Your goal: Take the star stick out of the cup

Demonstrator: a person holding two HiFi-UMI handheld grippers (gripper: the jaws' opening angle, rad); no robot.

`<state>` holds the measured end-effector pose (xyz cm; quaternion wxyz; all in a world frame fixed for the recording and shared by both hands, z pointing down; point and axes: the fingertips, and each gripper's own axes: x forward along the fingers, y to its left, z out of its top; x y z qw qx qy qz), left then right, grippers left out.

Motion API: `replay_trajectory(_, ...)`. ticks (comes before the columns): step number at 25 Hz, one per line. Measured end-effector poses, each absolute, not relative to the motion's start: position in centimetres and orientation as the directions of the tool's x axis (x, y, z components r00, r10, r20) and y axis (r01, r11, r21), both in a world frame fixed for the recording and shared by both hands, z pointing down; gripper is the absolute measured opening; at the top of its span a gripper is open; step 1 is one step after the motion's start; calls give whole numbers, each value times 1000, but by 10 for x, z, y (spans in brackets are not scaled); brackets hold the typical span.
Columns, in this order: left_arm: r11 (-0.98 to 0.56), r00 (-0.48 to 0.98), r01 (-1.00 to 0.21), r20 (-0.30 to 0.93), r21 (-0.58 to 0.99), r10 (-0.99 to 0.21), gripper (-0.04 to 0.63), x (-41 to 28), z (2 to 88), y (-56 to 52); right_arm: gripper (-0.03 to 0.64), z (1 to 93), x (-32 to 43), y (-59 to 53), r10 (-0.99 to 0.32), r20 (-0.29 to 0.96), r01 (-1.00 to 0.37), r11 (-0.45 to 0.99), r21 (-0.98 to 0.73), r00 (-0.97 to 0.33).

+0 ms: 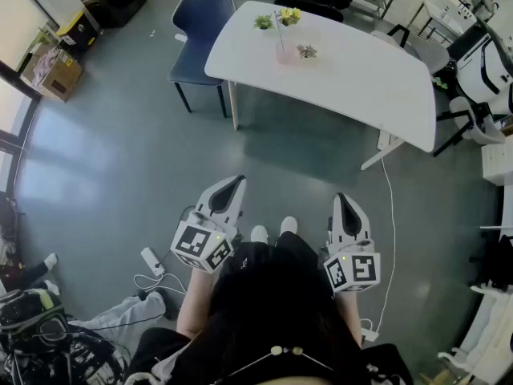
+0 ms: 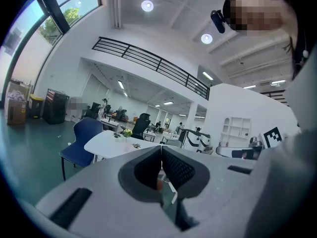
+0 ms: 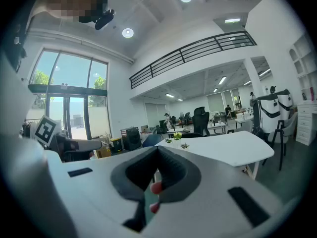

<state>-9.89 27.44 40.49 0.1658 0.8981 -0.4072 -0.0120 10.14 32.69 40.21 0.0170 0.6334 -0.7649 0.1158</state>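
The left gripper (image 1: 235,185) and the right gripper (image 1: 343,202) are held low, each with its jaws pressed together on nothing. The star stick (image 1: 281,32) stands in the pink cup (image 1: 286,53) near the white table's (image 1: 369,87) far edge, well apart from both grippers.

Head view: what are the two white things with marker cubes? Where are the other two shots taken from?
No robot: a person stands holding a hand-held claw in each hand, left claw and right claw; the marker cubes are part of them. The head view is from a camera on the person's head, looking down. The other two cameras ride on the claws and look along their jaws. Both claws are shut and empty. Across the floor, the white table carries a pink cup with a stick in it and small plants.
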Motion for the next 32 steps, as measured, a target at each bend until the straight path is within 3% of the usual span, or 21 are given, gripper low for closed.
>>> replay_trajectory(21, -598, 660, -737, 147, 316, -737, 6, -123, 420, 267, 3, 417, 85, 314, -953, 207, -959, 175, -223, -222)
replay_trajectory(32, -576, 643, -756, 185, 311, -743, 6, -111, 435, 194, 3, 430, 108, 231, -950, 222, -959, 170, -226, -221)
